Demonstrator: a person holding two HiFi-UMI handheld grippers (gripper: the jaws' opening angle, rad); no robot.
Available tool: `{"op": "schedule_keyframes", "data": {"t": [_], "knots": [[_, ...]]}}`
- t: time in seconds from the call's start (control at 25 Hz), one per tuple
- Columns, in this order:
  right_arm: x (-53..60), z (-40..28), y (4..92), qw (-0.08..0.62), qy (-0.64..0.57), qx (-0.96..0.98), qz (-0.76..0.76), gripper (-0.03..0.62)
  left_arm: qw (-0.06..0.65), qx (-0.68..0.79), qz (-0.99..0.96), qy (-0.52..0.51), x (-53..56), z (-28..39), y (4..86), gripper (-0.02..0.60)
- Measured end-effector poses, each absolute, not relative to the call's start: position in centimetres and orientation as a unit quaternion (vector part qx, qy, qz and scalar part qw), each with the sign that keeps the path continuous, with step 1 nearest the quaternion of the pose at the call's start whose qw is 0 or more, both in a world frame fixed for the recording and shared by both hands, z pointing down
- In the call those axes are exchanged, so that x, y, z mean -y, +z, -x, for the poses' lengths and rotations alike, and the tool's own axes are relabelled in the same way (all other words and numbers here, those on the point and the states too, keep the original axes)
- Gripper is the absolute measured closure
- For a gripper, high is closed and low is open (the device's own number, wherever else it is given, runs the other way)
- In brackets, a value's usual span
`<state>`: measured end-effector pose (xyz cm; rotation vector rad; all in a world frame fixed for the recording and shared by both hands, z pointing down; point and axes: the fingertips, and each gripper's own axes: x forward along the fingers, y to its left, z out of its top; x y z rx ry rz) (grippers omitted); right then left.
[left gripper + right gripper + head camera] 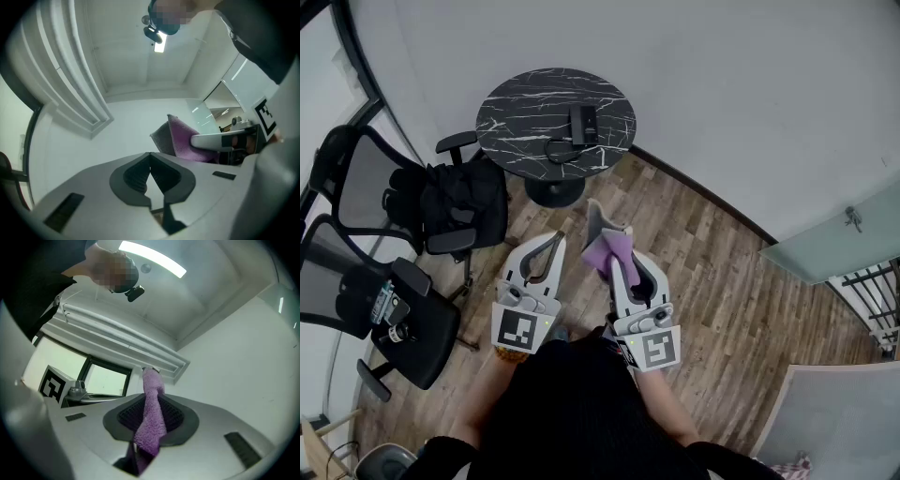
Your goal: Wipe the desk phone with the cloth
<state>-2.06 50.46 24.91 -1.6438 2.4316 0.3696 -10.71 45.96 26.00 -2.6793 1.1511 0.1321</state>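
The black desk phone (583, 124) with its curled cord lies on a round black marble table (525, 103) at the far side of the room. Both grippers are held close to the person's body, well short of the table, with their jaws pointing up at the ceiling. My right gripper (614, 246) (151, 404) is shut on a purple cloth (607, 250) (151, 418), which sticks up from between the pads. The cloth (183, 138) also shows in the left gripper view. My left gripper (551, 246) (150, 159) is shut with nothing in it.
Two black mesh office chairs (366, 187) (403, 328) stand at the left, with a black bag (469, 202) on a seat next to the table. Wood floor (722, 281) lies between me and the table. A white wall (750, 103) runs behind it.
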Motion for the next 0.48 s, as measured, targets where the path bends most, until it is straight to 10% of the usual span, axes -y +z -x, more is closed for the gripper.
{"op": "schedule_keyframes", "data": {"t": [0.48], "knots": [[-48.7,1.4,25.5,0.088,0.117,-0.802,0.579,0.497,0.101,-0.396,0.912,0.044,-44.8,11.0,26.5,0.569]]}}
